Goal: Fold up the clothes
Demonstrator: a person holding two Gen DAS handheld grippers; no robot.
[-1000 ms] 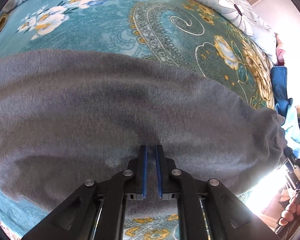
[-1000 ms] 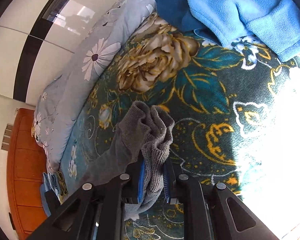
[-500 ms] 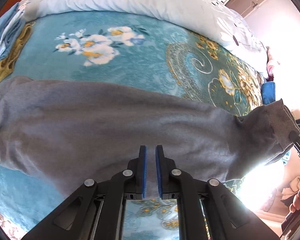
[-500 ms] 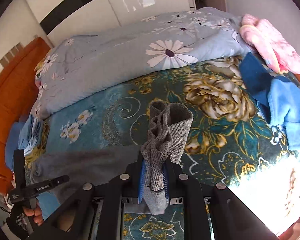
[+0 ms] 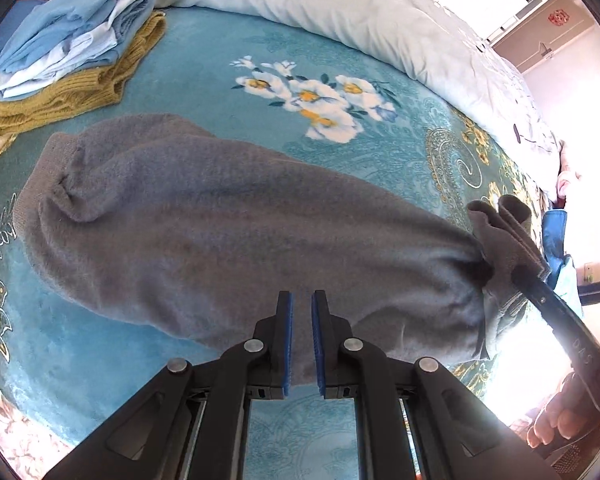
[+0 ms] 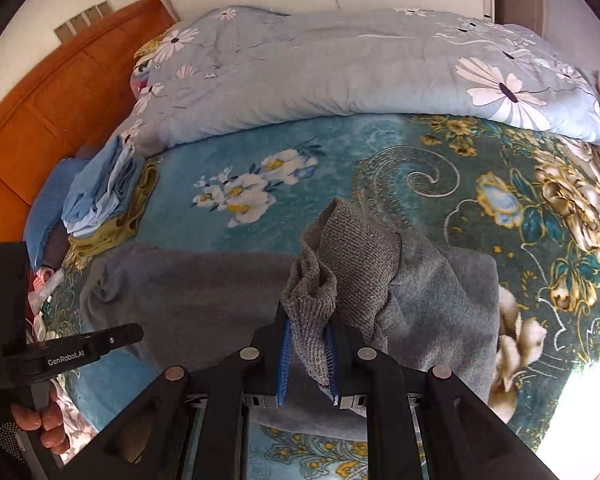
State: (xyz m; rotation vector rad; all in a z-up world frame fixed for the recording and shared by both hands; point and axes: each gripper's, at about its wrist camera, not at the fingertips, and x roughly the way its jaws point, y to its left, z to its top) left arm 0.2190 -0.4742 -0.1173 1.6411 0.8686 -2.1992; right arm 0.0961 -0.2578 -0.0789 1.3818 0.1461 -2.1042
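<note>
2 wrist views, low over bed, share grey garment (image 5: 228, 232) (image 6: 204, 292).

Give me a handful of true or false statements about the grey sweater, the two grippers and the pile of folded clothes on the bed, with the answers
1. The right gripper is clamped on the ribbed edge of the grey sweater. True.
2. The left gripper is wide open. False: its pads stand a narrow gap apart, over the sweater's near edge.
3. The folded stack has light blue clothes on a mustard knit. True.
4. The sweater lies on the floral quilt. False: it lies on the teal blanket; the quilt is bunched behind.
5. The folded stack sits on the sweater. False: it is apart, beyond the sweater's far end.
</note>
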